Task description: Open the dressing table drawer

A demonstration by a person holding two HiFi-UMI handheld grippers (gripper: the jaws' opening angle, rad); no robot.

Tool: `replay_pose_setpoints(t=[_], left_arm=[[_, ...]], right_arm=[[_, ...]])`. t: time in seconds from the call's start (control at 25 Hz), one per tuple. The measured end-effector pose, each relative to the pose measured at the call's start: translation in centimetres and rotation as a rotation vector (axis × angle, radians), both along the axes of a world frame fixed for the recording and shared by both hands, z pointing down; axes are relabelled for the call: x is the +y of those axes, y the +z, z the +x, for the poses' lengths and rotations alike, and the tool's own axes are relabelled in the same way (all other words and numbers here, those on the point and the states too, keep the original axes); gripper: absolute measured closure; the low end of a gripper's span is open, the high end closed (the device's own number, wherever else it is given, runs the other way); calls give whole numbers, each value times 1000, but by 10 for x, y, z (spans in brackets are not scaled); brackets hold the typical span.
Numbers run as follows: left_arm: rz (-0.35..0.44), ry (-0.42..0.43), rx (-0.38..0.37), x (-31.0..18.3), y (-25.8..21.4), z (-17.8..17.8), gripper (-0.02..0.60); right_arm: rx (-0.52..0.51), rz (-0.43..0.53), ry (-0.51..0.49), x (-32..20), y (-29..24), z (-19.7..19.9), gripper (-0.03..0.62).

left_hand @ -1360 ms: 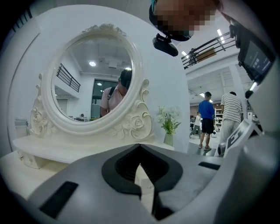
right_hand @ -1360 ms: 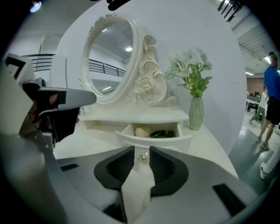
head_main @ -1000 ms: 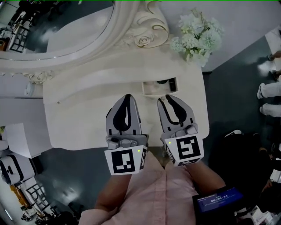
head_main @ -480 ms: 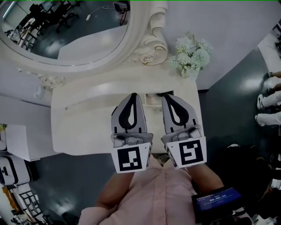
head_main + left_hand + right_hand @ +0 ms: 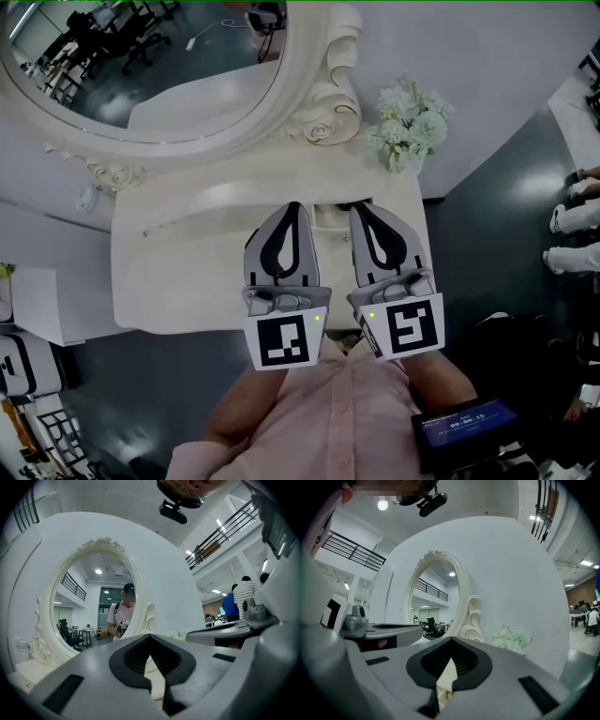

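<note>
Flowers [image 5: 410, 127] and mirror [image 5: 141, 66] back the dressing table [image 5: 187, 267] beneath left gripper [image 5: 295, 205] and right gripper [image 5: 359, 209], both clenched empty.

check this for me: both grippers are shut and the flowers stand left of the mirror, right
One thing is off: the flowers stand right of the mirror, not left, as the head view shows. The rest holds: the left gripper and the right gripper are both shut.
</note>
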State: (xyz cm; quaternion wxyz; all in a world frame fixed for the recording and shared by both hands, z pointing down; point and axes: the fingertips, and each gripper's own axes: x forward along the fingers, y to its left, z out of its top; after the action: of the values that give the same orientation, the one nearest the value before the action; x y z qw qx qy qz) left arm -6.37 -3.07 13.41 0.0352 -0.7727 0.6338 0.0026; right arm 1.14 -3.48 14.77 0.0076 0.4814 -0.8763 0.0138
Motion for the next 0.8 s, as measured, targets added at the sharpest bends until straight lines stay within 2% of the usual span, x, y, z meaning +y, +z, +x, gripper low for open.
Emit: replay_pose_setpoints(t=[0.8], left_arm=[[-3, -22, -7, 4, 0, -5, 574]], right_arm=[[-13, -1, -21, 3, -2, -5, 576]])
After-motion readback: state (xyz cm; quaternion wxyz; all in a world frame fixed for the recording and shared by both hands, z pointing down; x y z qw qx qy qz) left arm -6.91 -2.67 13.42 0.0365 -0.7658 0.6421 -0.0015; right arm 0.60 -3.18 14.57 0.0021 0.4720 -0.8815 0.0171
